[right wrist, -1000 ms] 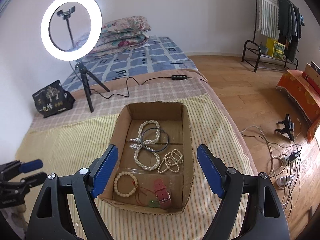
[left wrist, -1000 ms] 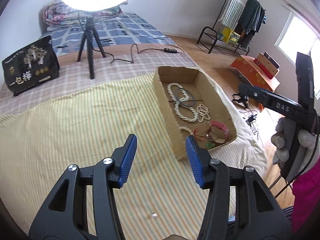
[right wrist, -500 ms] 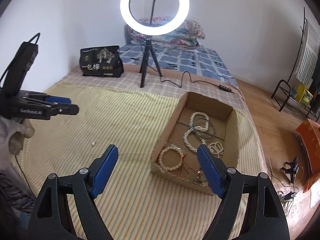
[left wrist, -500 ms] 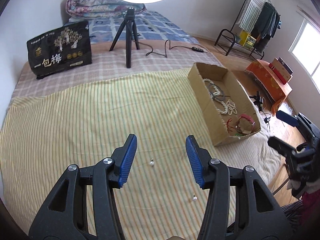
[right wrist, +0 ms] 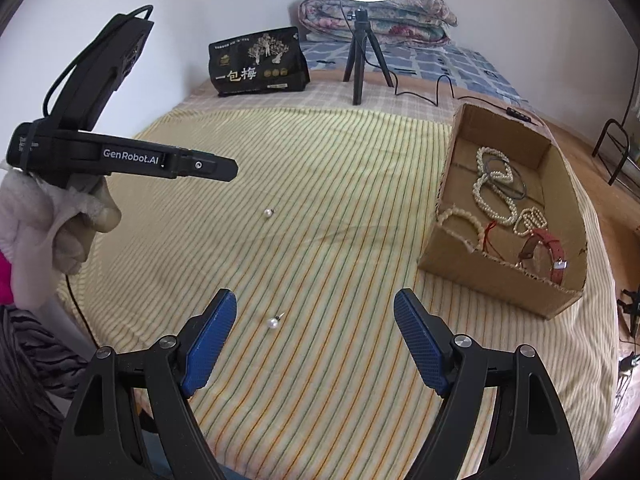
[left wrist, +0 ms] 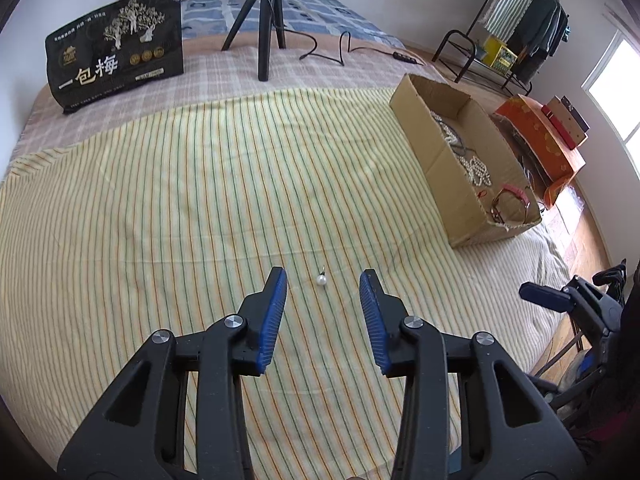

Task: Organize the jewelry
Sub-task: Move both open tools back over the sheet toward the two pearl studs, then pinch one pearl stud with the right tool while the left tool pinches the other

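Currently both tongs stand open and empty above the yellow striped bedsheet (left wrist: 200, 184). Our left tongs (left wrist: 323, 276) frame a small white pearl earring (left wrist: 321, 279) lying on the sheet, just ahead of the blue pads and untouched. A second pearl earring (right wrist: 273, 323) lies between and just ahead of our right tongs (right wrist: 314, 300). The open brown cardboard box (right wrist: 448, 184), well apart to the right, already holds bead bracelets, pearl strands and a red-strapped watch (right wrist: 554, 254). Step in hand, as we judge it: pick up the left earring. We should descend straight, keep the pearl centred, let the pad tips press slightly into the soft sheet, then close slowly; the round bead may roll or squirt out, and its thin post could snag fabric.
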Demonstrator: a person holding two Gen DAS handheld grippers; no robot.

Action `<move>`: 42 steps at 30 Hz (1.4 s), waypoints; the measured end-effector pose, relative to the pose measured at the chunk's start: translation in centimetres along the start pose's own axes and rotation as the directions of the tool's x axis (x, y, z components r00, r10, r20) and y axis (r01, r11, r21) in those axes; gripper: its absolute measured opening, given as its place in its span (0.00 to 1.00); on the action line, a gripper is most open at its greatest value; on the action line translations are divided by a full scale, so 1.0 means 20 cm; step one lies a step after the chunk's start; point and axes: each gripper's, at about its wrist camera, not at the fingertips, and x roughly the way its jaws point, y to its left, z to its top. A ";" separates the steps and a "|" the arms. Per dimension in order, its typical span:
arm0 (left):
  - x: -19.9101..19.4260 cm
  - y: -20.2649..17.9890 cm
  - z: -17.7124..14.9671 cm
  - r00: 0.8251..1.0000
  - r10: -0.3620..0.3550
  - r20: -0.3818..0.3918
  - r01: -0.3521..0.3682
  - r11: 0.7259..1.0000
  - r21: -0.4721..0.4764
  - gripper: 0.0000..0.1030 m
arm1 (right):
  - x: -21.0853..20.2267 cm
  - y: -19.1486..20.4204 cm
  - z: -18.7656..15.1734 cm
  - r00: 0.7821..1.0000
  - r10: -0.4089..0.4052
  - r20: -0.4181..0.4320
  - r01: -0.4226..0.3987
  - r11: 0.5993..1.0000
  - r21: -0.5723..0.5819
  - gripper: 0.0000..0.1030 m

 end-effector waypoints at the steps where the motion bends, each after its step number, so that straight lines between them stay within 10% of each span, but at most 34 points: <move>1: 0.02 0.00 -0.01 1.000 0.000 -0.008 0.000 1.000 0.006 0.38 | 0.02 0.01 -0.02 1.000 0.005 -0.011 -0.005 1.000 0.006 0.78; 8: 0.12 -0.04 -0.02 0.999 0.015 -0.042 -0.012 0.998 0.059 0.32 | 0.15 0.09 -0.12 0.997 0.019 -0.078 -0.021 0.999 -0.032 0.69; 17: 0.23 -0.03 -0.04 0.996 0.038 -0.085 -0.031 0.996 0.079 0.32 | 0.26 0.10 -0.17 0.985 0.079 -0.150 -0.082 0.997 -0.009 0.32; 42: 0.36 -0.09 -0.04 0.991 0.068 -0.115 -0.054 0.991 0.119 0.26 | 0.33 0.12 -0.14 0.987 0.061 -0.145 -0.064 0.998 -0.012 0.21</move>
